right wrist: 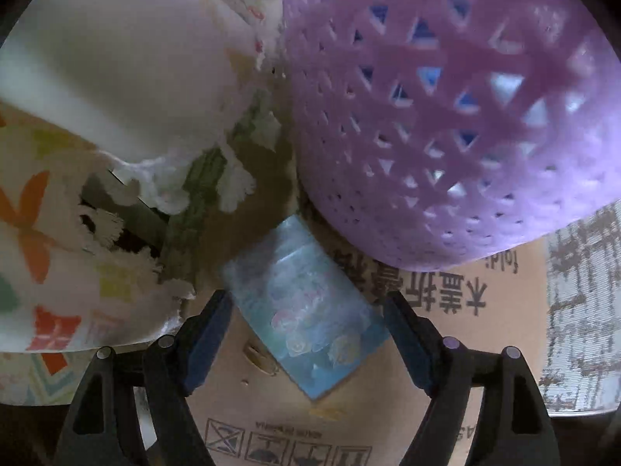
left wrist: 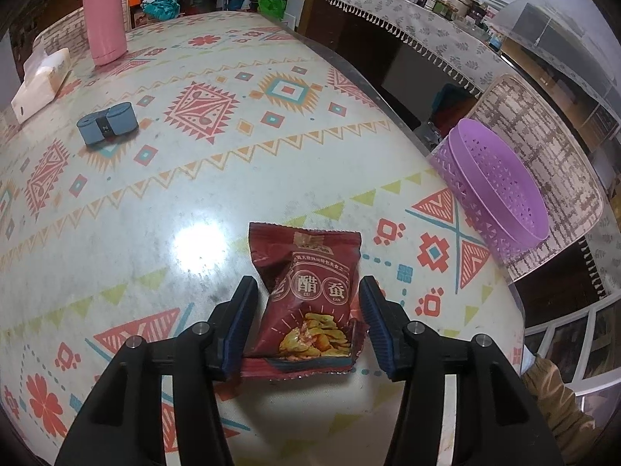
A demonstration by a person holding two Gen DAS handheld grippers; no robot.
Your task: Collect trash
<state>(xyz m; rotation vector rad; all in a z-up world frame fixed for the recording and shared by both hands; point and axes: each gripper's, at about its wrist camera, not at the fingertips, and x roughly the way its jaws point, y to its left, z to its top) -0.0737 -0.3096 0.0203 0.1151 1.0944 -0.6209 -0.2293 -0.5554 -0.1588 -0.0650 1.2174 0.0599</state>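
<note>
We have two tongs, one in each hand. Our left tongs (left wrist: 308, 324) point down at a red snack bag (left wrist: 310, 303) on the table (left wrist: 202, 202). The bag lies right between the two fingers, with a small gap on each side, so these tongs are released and nothing is squeezed. The bag's long side runs straight away from us, the same way the tongs point, so the fingers could close on its two long edges. Our right tongs (right wrist: 306, 343) are spread wide and hold nothing too. Under them lies a blue packet (right wrist: 310, 306) on a brown cardboard box (right wrist: 446, 310), down beside the table. The packet lies slanted between the fingers. The purple basket (left wrist: 500, 190) sits at the table's right edge, near the red bag, and in the right view it looms close above the blue packet. We think the left hand is the one for the red bag and the right hand for the blue packet. The table has a shiny cloth with red, teal and yellow shapes. On it, well apart from the bag, stand a pink bottle (left wrist: 104, 19), a tissue pack (left wrist: 40, 83) and a small blue-grey roll (left wrist: 106, 126). Behind is a crowded room with full shelves.
</note>
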